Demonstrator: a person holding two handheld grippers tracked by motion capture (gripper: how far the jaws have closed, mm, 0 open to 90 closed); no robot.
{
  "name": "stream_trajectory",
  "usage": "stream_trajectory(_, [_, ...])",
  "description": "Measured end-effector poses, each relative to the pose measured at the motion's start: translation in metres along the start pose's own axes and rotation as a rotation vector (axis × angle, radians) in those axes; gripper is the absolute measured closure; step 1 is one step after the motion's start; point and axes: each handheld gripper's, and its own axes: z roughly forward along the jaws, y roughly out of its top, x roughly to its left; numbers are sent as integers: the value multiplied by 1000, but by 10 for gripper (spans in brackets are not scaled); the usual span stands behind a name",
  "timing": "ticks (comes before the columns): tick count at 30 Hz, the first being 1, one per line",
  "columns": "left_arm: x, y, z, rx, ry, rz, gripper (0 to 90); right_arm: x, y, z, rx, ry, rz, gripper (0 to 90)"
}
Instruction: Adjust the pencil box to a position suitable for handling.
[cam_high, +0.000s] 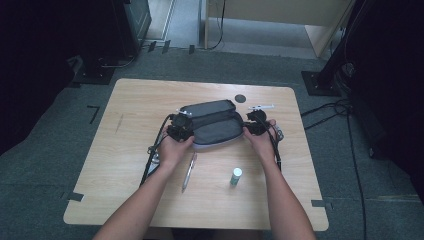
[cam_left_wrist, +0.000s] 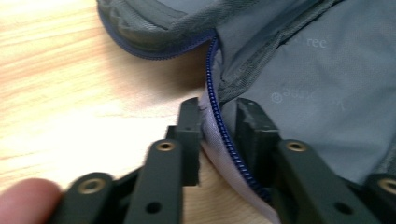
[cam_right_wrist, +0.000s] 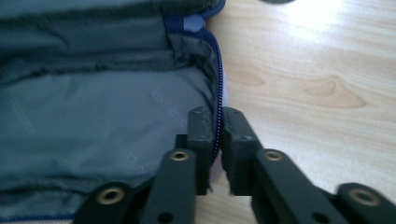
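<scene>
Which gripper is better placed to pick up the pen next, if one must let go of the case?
Probably the left gripper. The pen lies on the table just below the left hand, nearer than to the right gripper. Both jaws are now closed on the zipper edge of the pencil case.

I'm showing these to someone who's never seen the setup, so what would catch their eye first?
First, the open grey pencil case at the middle of the wooden table, held at both ends: the left gripper pinches its zipper edge at one end and the right gripper at the other. In the gripper views the blue zipper runs between the black jaws. Nearer the person lie a pen and a small white-capped tube.
</scene>
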Motion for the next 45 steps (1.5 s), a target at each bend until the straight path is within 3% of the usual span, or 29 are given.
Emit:
stream_trajectory(3, [7, 1, -2, -6, -4, -11, 835, 3, -2, -3, 3, 6, -6, 878])
stream_trajectory(7, [18, 0, -6, -7, -11, -12, 872, 9, -7, -9, 11, 52, 12, 888])
stream_trajectory(11, [26, -2, -16, -46, -10, -21, 882, 21, -14, -14, 3, 74, -32, 888])
stream_trajectory(18, [37, -10, -29, -64, -10, -14, 886, 34, -26, -23, -27, 149, -35, 890])
stream_trajectory(25, [45, -17, -28, -58, -21, -17, 886, 42, -38, -28, -28, 221, -41, 888])
stream_trajectory(30, [44, -20, -26, -59, -7, -11, 876, 47, -45, -33, -45, 232, -47, 867])
stream_trajectory(32, [46, -21, -27, -79, -27, -35, 822, 47, -48, -35, -76, 246, -27, 816])
stream_trajectory(38, [49, -23, -42, -121, -61, -47, 566, 39, -54, -43, -122, 213, -17, 687])
stream_trajectory(42, [57, -28, -59, -164, -106, -80, 454, 36, -54, -58, -144, 217, -34, 596])
stream_trajectory(45, [61, -35, -68, -152, -135, -82, 299, 36, -56, -69, -164, 207, -58, 536])
